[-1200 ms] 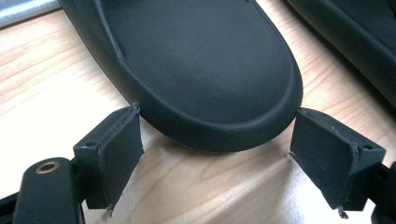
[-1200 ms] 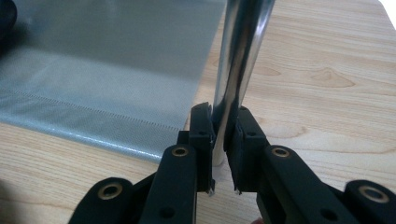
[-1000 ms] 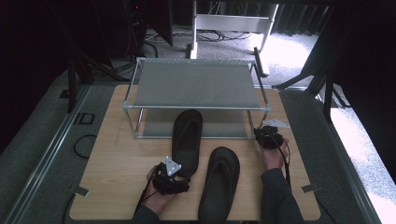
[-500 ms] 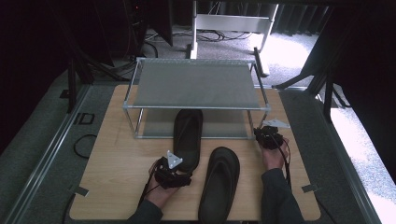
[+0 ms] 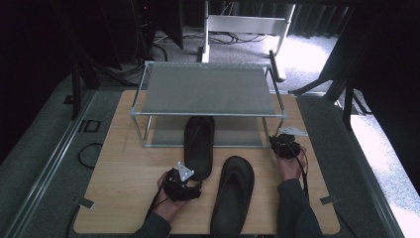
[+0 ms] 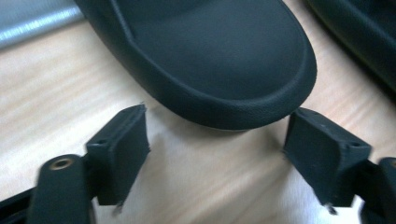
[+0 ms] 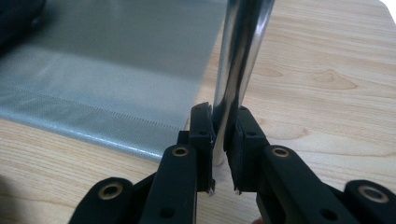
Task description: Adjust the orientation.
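Observation:
Two black sandals lie on the wooden table (image 5: 124,173). The left sandal (image 5: 199,144) points its toe under the metal shoe rack (image 5: 208,89); the right sandal (image 5: 233,193) lies nearer me. My left gripper (image 5: 192,181) is at the left sandal's heel (image 6: 219,60). Its jaws are open and have just been closing, with the heel's rim between the pads (image 6: 121,149) but untouched. The right sandal's edge (image 6: 364,37) lies beside it. My right gripper (image 5: 281,144) is shut on the rack's front right leg (image 7: 240,51), its own point being (image 7: 223,135).
The rack has a grey mesh top shelf and a low mesh shelf (image 7: 93,70) just above the table. Bare wood lies left of the left hand and right of the rack leg (image 7: 327,70). Carpet, cables and a white frame (image 5: 242,25) surround the table.
The left gripper has shifted a little by the left sandal's heel. The right gripper, the rack and both sandals have kept still.

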The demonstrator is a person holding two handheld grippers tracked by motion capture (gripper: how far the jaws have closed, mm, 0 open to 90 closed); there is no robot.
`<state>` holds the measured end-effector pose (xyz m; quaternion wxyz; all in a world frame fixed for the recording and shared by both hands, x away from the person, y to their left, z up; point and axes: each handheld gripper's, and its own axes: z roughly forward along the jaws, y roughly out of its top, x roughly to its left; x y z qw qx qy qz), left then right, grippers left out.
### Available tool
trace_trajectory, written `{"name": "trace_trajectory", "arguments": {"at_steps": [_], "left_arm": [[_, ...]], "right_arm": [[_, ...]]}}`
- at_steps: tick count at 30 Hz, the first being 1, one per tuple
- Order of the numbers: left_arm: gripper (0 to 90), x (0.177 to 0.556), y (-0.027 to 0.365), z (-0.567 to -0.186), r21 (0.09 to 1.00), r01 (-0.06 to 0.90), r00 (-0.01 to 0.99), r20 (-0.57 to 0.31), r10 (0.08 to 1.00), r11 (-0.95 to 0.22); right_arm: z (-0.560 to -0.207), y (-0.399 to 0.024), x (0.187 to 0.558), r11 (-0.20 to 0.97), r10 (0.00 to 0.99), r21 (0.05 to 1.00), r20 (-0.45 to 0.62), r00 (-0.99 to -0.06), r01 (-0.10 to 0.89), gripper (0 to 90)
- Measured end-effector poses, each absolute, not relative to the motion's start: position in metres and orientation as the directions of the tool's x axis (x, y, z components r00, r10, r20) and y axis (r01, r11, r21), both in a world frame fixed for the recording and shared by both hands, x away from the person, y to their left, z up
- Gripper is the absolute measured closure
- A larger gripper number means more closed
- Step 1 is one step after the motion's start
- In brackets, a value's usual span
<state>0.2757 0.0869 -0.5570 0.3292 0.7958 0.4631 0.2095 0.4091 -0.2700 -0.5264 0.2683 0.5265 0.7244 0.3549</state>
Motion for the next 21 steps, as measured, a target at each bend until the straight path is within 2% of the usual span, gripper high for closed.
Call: {"name": "trace_trajectory", "arguments": {"at_steps": [8,13,21], "left_arm": [[24.4,0.284,0.082,-0.55,0.729,0.591,0.483,0.024,0.875,-0.346],[18.5,0.281,0.087,-0.55,0.739,0.585,0.512,-0.017,0.859,-0.334],[19.6,0.289,0.086,-0.548,0.736,0.588,0.504,-0.007,0.864,-0.337]], "right_arm": [[-0.527,-0.27,0.409,0.195,0.953,0.799,-0.015,-0.304,0.569,81.2],[-0.527,-0.27,0.409,0.194,0.953,0.8,-0.016,-0.302,0.568,81.2],[-0.527,-0.27,0.409,0.194,0.953,0.8,-0.017,-0.301,0.568,81.1]]}}
